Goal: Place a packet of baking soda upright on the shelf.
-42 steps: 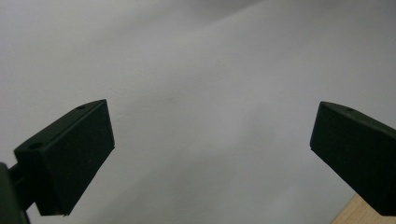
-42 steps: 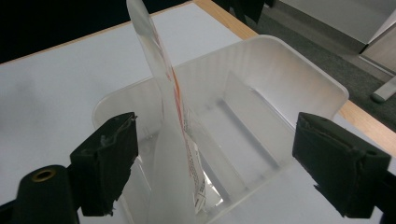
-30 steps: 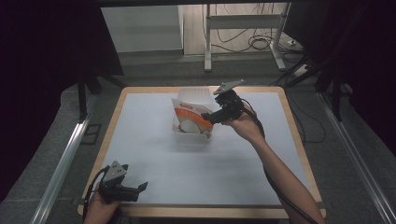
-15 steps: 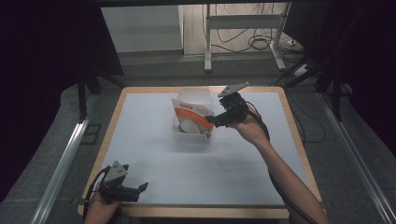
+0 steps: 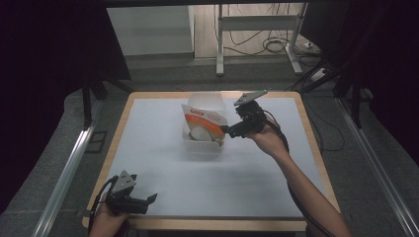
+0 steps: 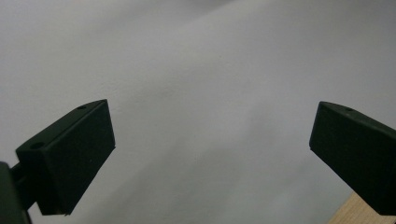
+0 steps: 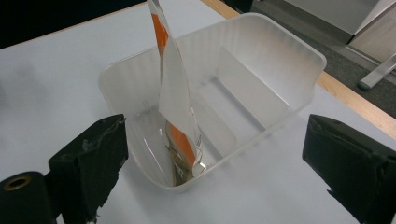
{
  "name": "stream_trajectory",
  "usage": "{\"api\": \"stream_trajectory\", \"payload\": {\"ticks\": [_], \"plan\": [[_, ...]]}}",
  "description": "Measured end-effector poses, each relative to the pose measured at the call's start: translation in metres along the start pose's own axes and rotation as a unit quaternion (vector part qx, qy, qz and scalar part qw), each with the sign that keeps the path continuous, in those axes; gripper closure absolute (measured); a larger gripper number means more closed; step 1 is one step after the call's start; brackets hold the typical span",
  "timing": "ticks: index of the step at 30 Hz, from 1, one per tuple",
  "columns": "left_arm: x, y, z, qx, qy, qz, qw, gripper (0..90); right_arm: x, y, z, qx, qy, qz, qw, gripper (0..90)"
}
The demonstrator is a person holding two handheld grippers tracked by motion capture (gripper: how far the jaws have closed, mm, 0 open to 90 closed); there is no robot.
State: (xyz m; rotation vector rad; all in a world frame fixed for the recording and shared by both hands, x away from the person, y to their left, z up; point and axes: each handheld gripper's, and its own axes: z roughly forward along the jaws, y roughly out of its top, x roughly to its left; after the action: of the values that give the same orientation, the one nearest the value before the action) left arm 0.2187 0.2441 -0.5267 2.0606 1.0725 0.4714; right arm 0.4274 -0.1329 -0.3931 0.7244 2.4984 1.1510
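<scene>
High view, centre frame: a packet [image 5: 205, 124] with an orange band stands on edge in a clear tub [image 5: 203, 148], its print too small to read. Just right of it the right gripper [image 5: 228, 130] has just been spreading its jaws, nothing between them. Lower left, near the table [image 5: 163, 128] edge, the left gripper [image 5: 150, 199] sits spread and empty; bare surface lies between.

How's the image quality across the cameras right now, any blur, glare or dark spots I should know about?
High view: table evenly lit, surroundings nearly black. Right gripper view: translucent bin and snack pouch sharp, no harsh glare. Left gripper view: soft, featureless grey tabletop between the jaws.
</scene>
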Motion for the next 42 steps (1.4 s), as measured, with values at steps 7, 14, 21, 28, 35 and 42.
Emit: {"api": "stream_trajectory", "payload": {"ticks": [7,14,21,28,35,42], "plan": [[-0.001,0.0,0.0,0.003,-0.001,0.005,1.0,0.4,-0.003,-0.007,-0.004,0.001,-0.009,0.011,0.9999,5.0],[-0.002,0.0,0.001,0.004,-0.003,0.008,1.0,0.8,-0.003,-0.016,-0.011,0.001,-0.013,0.016,0.9998,4.4],[-0.002,0.0,0.001,0.005,-0.002,0.009,0.9999,0.8,-0.001,-0.022,-0.014,0.003,-0.018,0.012,0.9998,3.9],[-0.002,0.001,0.001,0.007,-0.002,0.01,0.9999,1.0,0.001,-0.028,-0.021,-0.005,-0.017,0.02,0.9997,3.7],[-0.003,0.001,0.001,0.008,-0.002,0.013,0.9999,1.6,0.004,-0.041,-0.026,-0.016,-0.017,0.033,0.9992,3.7],[-0.003,0.001,0.001,0.009,-0.002,0.014,0.9999,1.8,0.004,-0.057,-0.027,-0.011,-0.022,0.041,0.9988,3.8]]}}
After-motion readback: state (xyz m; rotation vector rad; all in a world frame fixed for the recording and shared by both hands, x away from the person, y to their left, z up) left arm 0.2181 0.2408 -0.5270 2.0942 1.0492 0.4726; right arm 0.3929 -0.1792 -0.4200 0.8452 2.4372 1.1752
